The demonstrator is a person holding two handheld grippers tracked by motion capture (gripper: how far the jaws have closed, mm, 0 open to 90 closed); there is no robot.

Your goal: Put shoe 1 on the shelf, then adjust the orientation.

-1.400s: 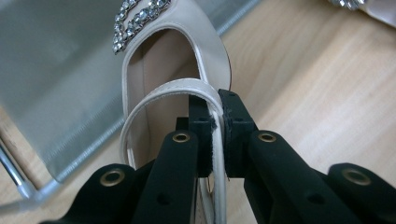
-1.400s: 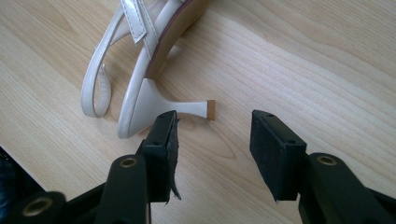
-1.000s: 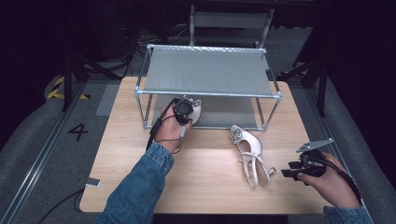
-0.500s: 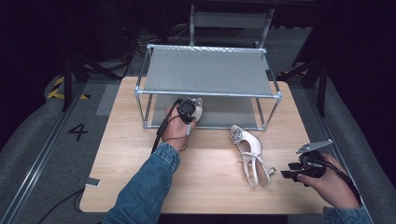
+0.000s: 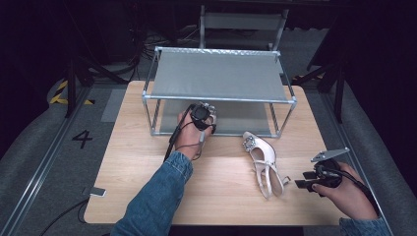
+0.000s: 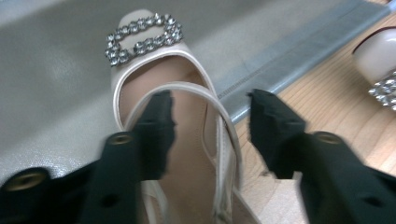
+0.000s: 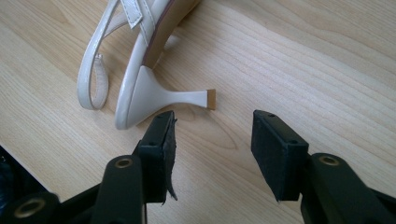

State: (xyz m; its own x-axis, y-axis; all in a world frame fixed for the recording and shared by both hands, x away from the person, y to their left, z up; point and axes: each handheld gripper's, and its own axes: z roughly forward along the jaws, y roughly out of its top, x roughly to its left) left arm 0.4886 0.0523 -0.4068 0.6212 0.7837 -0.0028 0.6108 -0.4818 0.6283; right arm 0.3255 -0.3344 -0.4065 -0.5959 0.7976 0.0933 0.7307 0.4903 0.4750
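**Left gripper lets go of the shoe on the rack's lower shelf**

Since the earlier frames the left gripper (image 5: 205,117) has barely shifted at the front edge of the rack (image 5: 219,100), but its jaws have just been opening: in the left gripper view they now stand apart, released, with the shelved shoe (image 6: 161,116) lying between them and neither pad pressing on it. That cream slingback, with its sparkling buckle (image 6: 144,38) at the toe, lies on the grey lower shelf (image 6: 56,79), its toe pointing inward and its side running along the shelf's front edge.

The second shoe (image 5: 262,162) lies on the wooden counter (image 5: 147,162), just in front of the rack's right half, toe toward the shelf. The right gripper (image 5: 309,180) hovers just beside its heel, jaws wide and holding nothing; in the right gripper view the thin heel (image 7: 187,96) lies on its side just beyond the left jaw, apart from it.
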